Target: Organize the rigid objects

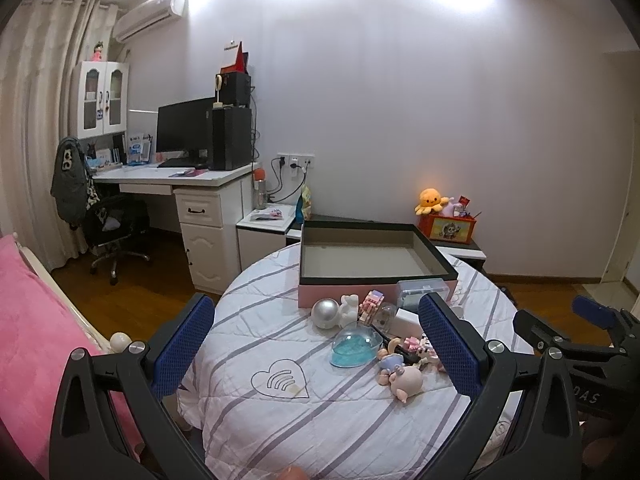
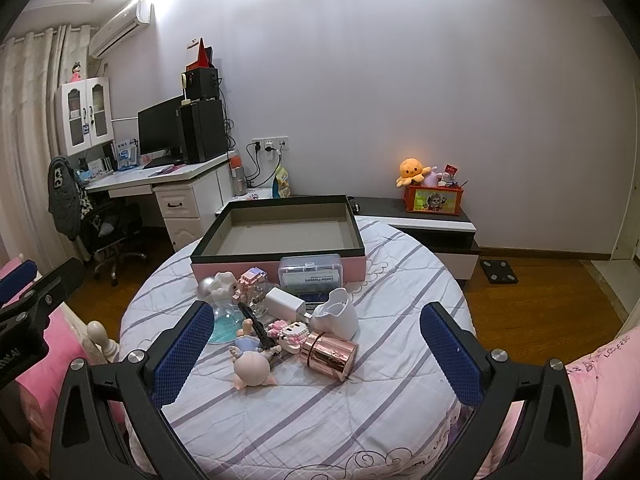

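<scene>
Left wrist view: the left gripper (image 1: 316, 354) hangs released above the toy pile; the empty box (image 1: 372, 256) sits behind it on the table

Right wrist view: the right gripper (image 2: 316, 354), also released, should approach the rose-gold cylinder (image 2: 330, 354) squarely, since it may roll

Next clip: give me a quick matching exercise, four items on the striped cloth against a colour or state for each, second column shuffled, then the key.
Things:
1. box
2. cylindrical tin
3. heart-shaped case
4. ball

Descriptions:
A. shiny rose-gold, lying on its side
B. clear top over turquoise
C. pink walls, dark rim, open and empty
D. pearly silver, next to a white figurine

Pairs: 1-C, 2-A, 3-B, 4-D
</scene>
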### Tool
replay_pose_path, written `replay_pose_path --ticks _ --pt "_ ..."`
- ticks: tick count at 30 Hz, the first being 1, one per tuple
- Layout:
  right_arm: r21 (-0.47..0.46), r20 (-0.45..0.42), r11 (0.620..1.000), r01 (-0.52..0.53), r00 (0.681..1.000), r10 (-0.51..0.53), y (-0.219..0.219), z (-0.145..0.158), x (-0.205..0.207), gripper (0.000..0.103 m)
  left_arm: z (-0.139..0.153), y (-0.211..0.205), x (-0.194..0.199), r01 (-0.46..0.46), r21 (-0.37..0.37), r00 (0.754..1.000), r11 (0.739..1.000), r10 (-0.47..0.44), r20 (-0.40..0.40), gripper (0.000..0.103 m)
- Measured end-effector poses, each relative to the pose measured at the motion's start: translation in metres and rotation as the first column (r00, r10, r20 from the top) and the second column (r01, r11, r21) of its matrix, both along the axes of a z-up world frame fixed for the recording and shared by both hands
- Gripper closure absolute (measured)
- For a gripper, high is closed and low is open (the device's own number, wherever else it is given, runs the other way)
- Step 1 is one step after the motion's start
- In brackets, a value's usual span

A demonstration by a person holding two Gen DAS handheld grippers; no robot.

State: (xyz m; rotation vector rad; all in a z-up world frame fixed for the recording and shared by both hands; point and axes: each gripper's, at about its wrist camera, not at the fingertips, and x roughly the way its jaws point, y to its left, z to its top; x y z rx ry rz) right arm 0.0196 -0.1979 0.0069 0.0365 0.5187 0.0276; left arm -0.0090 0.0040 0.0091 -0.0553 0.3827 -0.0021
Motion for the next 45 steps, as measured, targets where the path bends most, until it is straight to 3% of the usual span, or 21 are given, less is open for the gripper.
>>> replay_pose_path --ticks 45 --pt "-0.008 0.01 1.0 0.001 1.0 -0.001 -0.0004 0.003 -0.001 0.0 0.0042 -0.0053 -0.0033 0.013 -0.003 1.0 1.0 -0.013 0.018 0.0"
